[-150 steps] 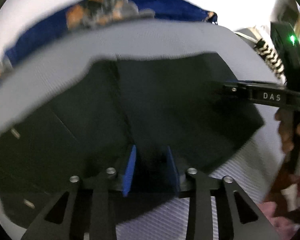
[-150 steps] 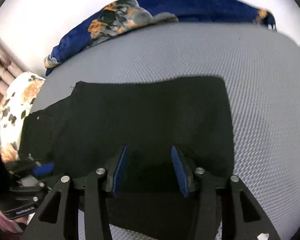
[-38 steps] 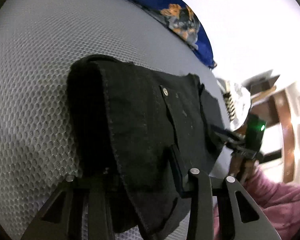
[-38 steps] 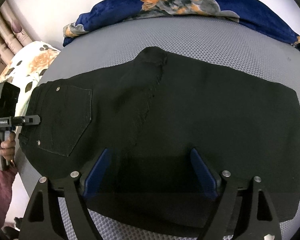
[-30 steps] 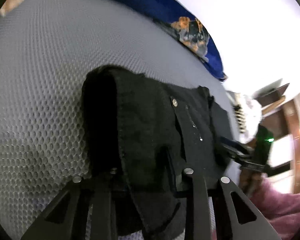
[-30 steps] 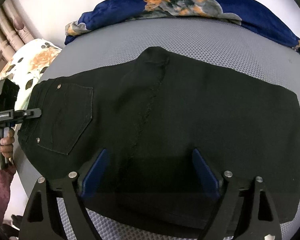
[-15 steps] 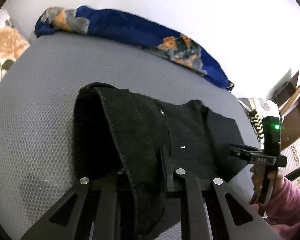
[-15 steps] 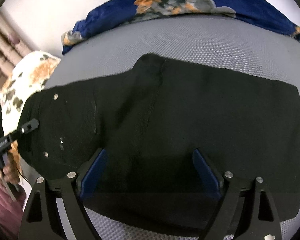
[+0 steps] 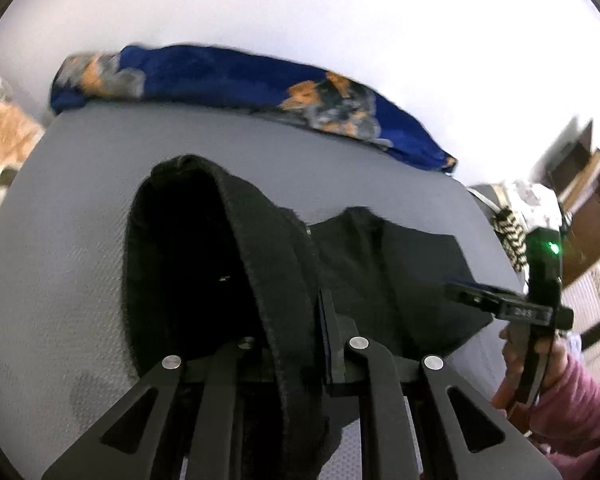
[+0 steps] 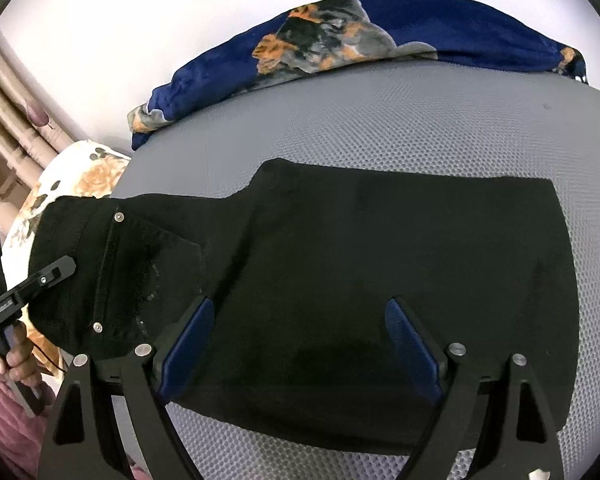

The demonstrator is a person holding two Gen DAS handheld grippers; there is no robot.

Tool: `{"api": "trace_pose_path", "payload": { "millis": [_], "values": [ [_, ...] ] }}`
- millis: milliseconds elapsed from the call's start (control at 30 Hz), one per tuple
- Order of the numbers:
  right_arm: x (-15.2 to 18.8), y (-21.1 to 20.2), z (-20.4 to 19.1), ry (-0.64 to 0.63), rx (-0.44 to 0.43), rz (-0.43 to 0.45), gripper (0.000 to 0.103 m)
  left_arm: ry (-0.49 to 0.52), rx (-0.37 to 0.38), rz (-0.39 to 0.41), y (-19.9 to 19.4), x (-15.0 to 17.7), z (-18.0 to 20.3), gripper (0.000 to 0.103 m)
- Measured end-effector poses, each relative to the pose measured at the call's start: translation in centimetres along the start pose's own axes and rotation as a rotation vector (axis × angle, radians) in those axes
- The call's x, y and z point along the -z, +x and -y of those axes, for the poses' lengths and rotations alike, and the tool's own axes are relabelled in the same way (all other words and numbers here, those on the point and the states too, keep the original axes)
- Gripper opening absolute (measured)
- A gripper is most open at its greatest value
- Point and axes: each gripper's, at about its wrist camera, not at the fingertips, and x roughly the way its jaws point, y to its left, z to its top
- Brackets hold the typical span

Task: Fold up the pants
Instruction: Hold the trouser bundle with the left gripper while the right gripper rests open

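Black pants (image 10: 360,260) waistband clamped in left gripper (image 9: 300,344), its left finger hidden; right gripper (image 10: 296,344) spread wide.

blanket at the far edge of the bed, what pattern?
The blanket is deep blue with orange and grey floral patches; sharpest in the right wrist view.

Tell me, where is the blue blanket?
The blue blanket lies bunched along the far edge of the grey bed, against the white wall and beyond the black pants, in both views.

Left gripper (image 9: 300,344) clamped and raised, right gripper (image 10: 300,344) spread wide.
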Motion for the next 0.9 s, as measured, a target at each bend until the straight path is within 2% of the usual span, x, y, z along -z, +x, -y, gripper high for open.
{"api": "trace_pose_path", "payload": {
  "millis": [67, 200, 300, 433, 567, 767, 900],
  "values": [
    [0.3, 0.3, 0.2, 0.01, -0.01, -0.008, 0.086, -0.03, -0.017, -0.017, 0.4, 0.2, -1.7, 0.014],
    [0.8, 1.0, 0.3, 0.014, -0.02, -0.024, 0.086, -0.112, 0.023, -0.058, 1.4, 1.0, -5.5, 0.015],
    [1.0, 1.6, 0.0, 0.007, -0.021, -0.038, 0.086, -0.131, 0.02, -0.094, 2.4, 1.6, -7.4, 0.018],
    [1.0, 2.0, -0.5, -0.006, -0.016, -0.048, 0.086, -0.135, -0.038, -0.141, 2.9, 2.1, -8.4, 0.036],
    [0.9, 2.8, -0.9, -0.008, -0.016, -0.069, 0.086, -0.115, -0.06, -0.137, 1.5, 2.7, -8.8, 0.049],
    [1.1, 4.2, -1.9, -0.036, -0.012, -0.104, 0.086, -0.183, -0.02, -0.13, -0.5, 4.7, -10.7, 0.052],
    [1.1, 4.6, -2.7, -0.055, -0.009, -0.117, 0.086, -0.22, -0.011, -0.087, -2.5, 6.3, -11.0, 0.052]
  ]
}}
